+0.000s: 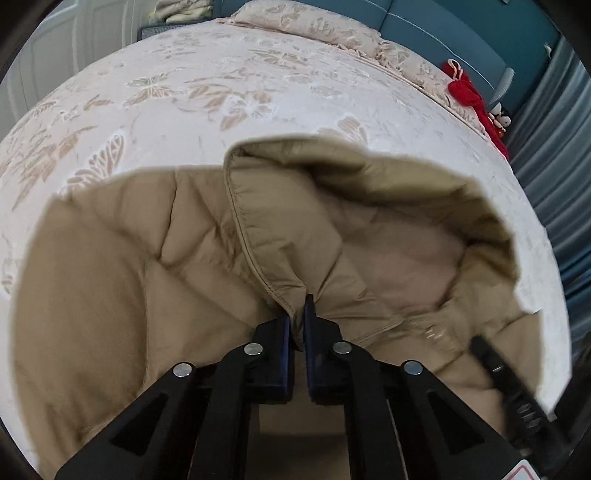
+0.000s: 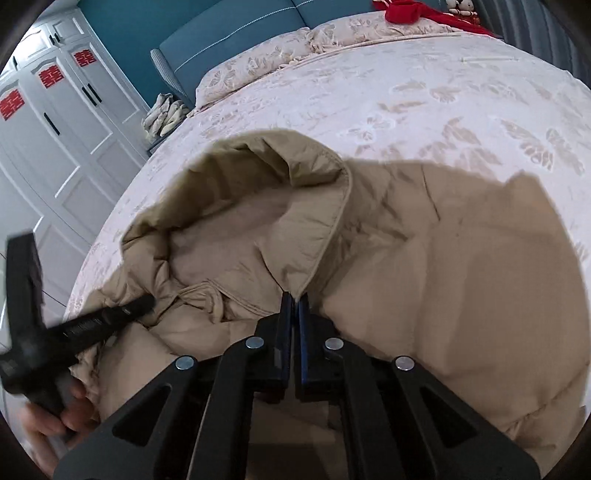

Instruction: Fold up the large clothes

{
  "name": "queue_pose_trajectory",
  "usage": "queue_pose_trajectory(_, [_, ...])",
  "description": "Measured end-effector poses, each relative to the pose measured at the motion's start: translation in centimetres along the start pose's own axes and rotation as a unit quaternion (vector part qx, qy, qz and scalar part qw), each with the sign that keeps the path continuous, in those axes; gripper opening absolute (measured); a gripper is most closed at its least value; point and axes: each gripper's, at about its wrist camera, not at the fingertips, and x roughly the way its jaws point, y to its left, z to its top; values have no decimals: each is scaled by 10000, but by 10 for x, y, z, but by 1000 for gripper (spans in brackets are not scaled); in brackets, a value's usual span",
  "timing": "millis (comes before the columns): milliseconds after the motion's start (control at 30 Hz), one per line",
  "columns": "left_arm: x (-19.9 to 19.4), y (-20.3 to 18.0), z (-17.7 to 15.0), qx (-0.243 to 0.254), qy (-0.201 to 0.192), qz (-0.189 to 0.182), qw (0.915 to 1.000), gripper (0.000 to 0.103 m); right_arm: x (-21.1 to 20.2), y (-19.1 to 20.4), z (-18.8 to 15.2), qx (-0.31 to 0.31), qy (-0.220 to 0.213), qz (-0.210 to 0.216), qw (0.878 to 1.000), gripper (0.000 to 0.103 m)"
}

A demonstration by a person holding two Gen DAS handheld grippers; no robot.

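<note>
A tan quilted puffer jacket [image 1: 155,266] lies on the bed, its collar or hood opening standing up between the two grippers; it also shows in the right wrist view [image 2: 461,277]. My left gripper [image 1: 298,314] is shut on the jacket's stitched collar edge. My right gripper [image 2: 294,306] is shut on the opposite collar edge. The right gripper shows in the left wrist view [image 1: 491,354] at lower right. The left gripper shows blurred in the right wrist view [image 2: 110,314] at lower left, with the hand that holds it.
The bed's cream bedspread with a butterfly pattern [image 1: 221,92] stretches behind the jacket. Pillows [image 2: 258,70] and a blue headboard [image 2: 229,33] lie at the far end. Red cloth [image 1: 469,92] sits at the bed's far corner. White wardrobe doors [image 2: 55,122] stand beside the bed.
</note>
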Motion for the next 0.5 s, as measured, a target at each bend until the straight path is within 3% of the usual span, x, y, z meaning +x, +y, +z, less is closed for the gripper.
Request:
queue_pose_trajectory(233, [5, -8, -16, 310, -475, 334, 9978, 12, 14, 6, -9, -361, -93, -352, 9987, 0])
queue_pose_trajectory(500, [8, -16, -20, 468, -668, 543, 9952, 13, 13, 10, -15, -485, -165, -475, 9976, 0])
